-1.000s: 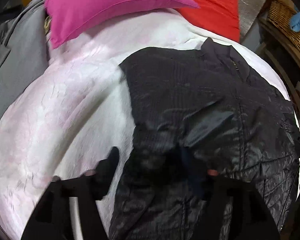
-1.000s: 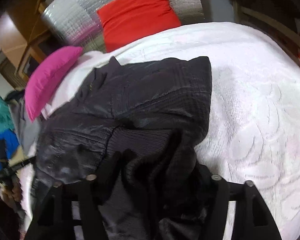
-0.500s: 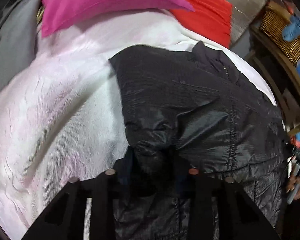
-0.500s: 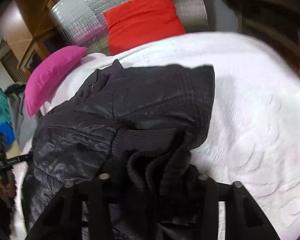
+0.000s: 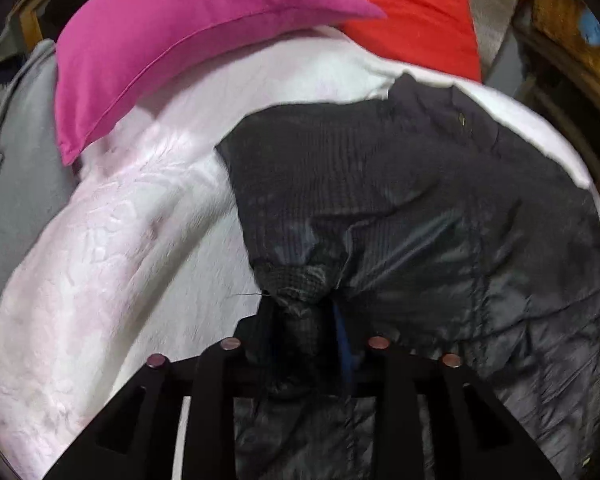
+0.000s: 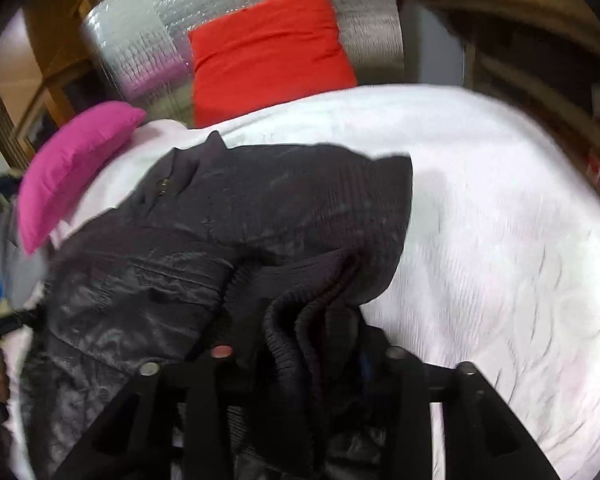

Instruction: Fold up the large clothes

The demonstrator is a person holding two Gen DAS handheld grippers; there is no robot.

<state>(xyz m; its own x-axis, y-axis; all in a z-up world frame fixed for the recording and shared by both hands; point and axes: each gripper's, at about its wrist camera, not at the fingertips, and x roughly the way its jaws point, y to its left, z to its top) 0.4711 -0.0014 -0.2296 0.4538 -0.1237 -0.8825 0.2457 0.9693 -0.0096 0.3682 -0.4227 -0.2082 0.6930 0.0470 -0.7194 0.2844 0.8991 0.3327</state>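
Note:
A large black quilted jacket (image 5: 412,200) lies on a white bedspread (image 5: 120,248), collar toward the pillows. My left gripper (image 5: 300,320) is shut on a bunched fold of the jacket's left edge and holds it pulled up. In the right wrist view the same jacket (image 6: 260,208) lies with its right side doubled over. My right gripper (image 6: 308,344) is shut on the ribbed black hem (image 6: 300,312), which bunches between the jaws. The fingertips of both grippers are hidden by cloth.
A pink pillow (image 5: 180,40) and a red pillow (image 5: 412,16) lie at the head of the bed, against a silver padded panel (image 6: 240,12). Grey clothing (image 5: 16,160) lies at the left edge. Wooden shelving (image 6: 540,80) stands on the right.
The left gripper was open beside the jacket edge, then shut on the fabric and lifted it. The right gripper kept its hold on the hem and drew it closer in.

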